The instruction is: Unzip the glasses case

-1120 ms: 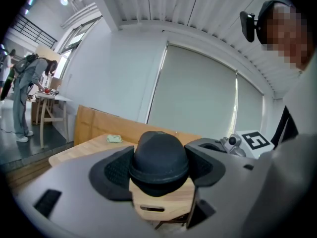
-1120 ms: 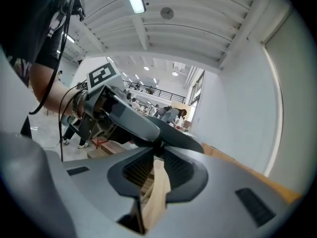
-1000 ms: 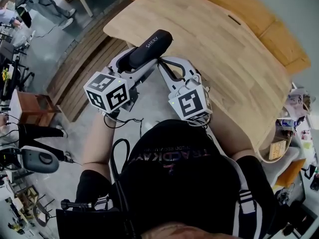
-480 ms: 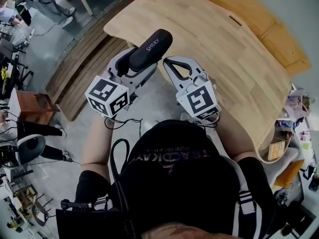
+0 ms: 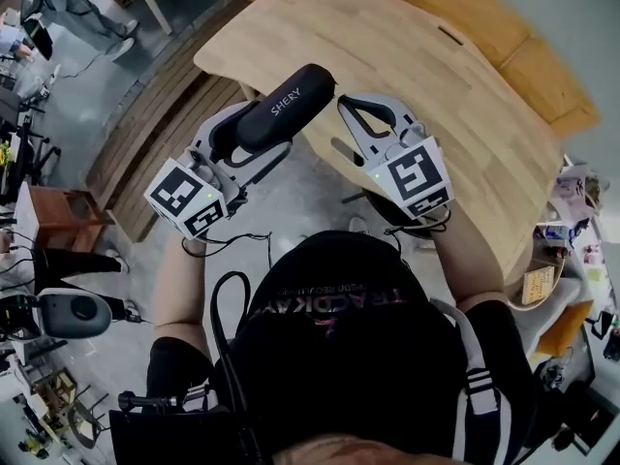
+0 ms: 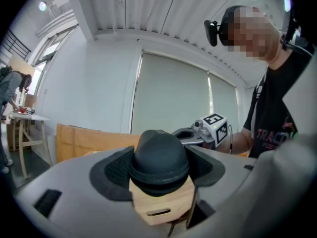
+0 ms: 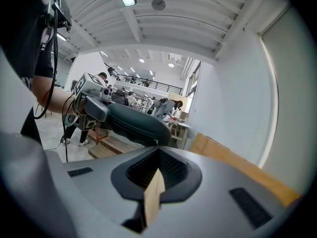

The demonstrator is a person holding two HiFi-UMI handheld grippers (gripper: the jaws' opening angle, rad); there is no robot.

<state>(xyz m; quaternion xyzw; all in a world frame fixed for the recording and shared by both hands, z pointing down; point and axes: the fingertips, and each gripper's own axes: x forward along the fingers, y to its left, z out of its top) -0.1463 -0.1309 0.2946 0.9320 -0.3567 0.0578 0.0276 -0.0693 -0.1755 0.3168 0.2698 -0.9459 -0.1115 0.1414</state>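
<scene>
My left gripper [image 6: 159,168] is clamped across the near-left end of the dark glasses case [image 5: 281,109], which I hold in the air over the near edge of the wooden table [image 5: 436,76]. Its long axis runs from near left to far right. My right gripper [image 7: 157,170] has its jaws pressed together with nothing that I can make out between them. The case's free far-right end sits just left of their tips, so the right hand is the nearer one to work the zip along that axis.
</scene>
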